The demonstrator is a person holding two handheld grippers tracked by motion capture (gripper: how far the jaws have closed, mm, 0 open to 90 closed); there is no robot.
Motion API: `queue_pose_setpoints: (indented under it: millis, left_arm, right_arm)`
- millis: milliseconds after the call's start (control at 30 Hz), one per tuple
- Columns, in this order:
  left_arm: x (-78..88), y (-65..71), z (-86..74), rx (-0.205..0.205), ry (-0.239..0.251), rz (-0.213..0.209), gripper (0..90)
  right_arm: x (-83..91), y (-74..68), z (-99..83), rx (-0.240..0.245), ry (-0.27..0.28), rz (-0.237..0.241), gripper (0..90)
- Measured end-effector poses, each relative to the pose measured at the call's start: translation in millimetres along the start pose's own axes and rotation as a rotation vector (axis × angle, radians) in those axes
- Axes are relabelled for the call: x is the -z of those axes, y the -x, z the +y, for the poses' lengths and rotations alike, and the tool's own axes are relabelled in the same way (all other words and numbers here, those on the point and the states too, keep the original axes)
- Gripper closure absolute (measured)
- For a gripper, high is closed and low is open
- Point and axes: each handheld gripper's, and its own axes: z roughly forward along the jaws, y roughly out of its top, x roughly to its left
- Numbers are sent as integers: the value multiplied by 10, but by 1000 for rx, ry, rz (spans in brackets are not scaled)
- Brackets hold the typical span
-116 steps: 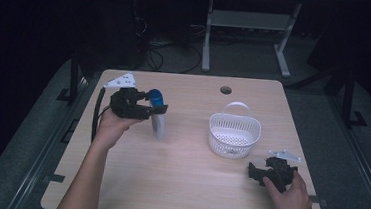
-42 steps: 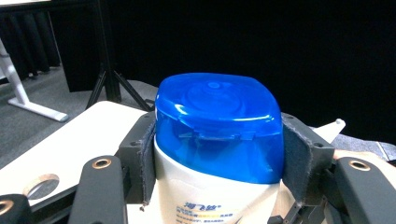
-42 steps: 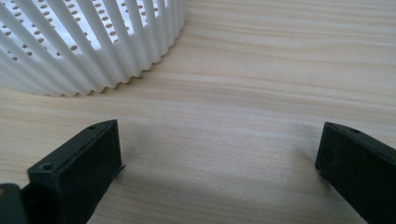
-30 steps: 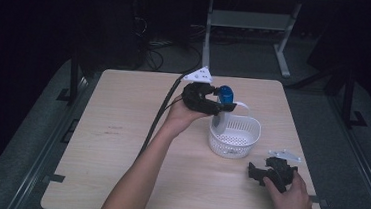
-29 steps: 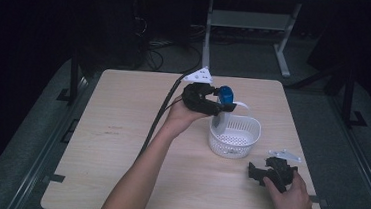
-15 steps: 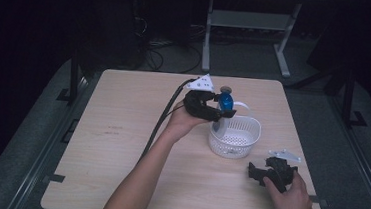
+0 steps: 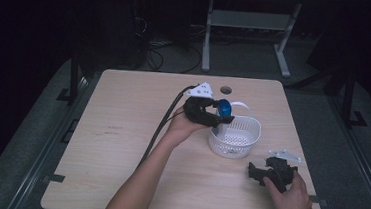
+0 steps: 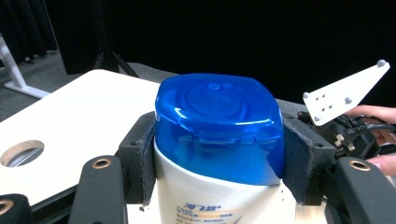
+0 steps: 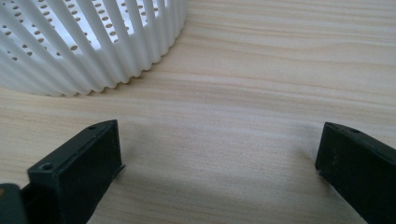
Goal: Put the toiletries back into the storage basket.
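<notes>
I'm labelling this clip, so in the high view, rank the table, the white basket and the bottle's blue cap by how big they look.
1. table, largest.
2. white basket.
3. blue cap, smallest; the left gripper hides part of it, but it still looks clearly smaller than the basket.

A pale wooden table [image 7: 120, 144] with rounded corners and a round hole [image 7: 225, 90] near its far edge. A white slotted basket [image 7: 236, 137] sits right of centre, and the right gripper [image 7: 254, 171] rests near the front right corner.
</notes>
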Motion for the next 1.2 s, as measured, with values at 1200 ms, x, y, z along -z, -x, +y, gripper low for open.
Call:
queue_pose_setpoints:
  millis: [1200]
  left_arm:
    - [-119, 9, -248, -2, -36, 16, 372]
  right_arm:
    - [-2, 1, 0, 2, 1, 0, 0]
